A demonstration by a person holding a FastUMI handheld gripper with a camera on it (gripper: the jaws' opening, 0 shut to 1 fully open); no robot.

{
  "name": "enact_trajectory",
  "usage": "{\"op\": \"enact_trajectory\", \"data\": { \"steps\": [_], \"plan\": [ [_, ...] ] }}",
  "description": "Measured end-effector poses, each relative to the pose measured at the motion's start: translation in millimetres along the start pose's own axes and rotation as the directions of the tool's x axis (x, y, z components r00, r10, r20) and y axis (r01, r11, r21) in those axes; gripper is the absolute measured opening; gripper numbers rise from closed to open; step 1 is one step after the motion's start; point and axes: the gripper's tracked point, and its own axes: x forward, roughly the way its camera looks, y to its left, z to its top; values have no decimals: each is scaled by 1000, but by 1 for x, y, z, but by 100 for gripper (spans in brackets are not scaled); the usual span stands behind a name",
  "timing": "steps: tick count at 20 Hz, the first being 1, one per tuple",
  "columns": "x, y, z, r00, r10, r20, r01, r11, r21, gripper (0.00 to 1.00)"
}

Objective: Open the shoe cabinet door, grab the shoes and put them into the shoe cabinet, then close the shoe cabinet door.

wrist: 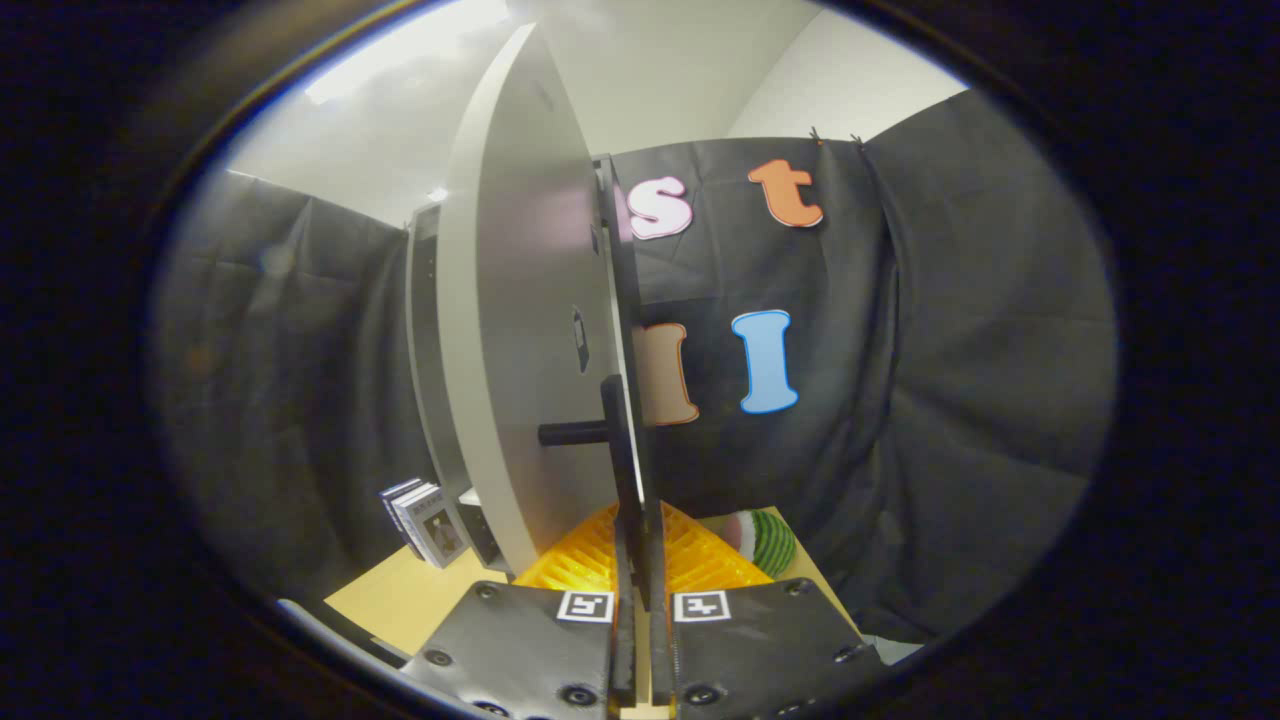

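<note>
Black cloth hangs all around the booth as its wall [980, 330], with a pale ceiling [680, 70] above it and a light wooden table [400, 595] below. On that table stands the shoe cabinet [425, 340], a tall pale grey box seen from close by, and its door [520, 300] is swung out toward the camera so that the door's broad face runs edge-on straight ahead of the fingers. A dark bar handle [612, 420] sits on the door near its free edge, with a short dark peg pointing off to the left from it.

The gripper [642, 590] has its two fingers drawn close together, with just a thin gap between them, and the dark edge of the door and its handle run down into that gap. The fingers look clenched on the handle, though whether both of them really press on it cannot be told from here.

Just beyond the fingers, low on the table, lies something bright orange-yellow with ribs [590, 560]. To its right, near the cloth wall, rests a small green striped ball [770, 540]. To the left of the door, beside the foot of the cabinet, a few books [425, 520] stand upright and close together.
</note>
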Motion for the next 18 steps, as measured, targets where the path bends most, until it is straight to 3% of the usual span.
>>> {"op": "enact_trajectory", "data": {
  "steps": [7,12,18],
  "plan": [
    [-56,10,16,996,-59,59,59,998,-2,5],
    [-82,59,18,988,-92,123,96,995,-23,2],
    [-87,142,-12,982,-155,103,160,986,-40,2]
  ]
}}
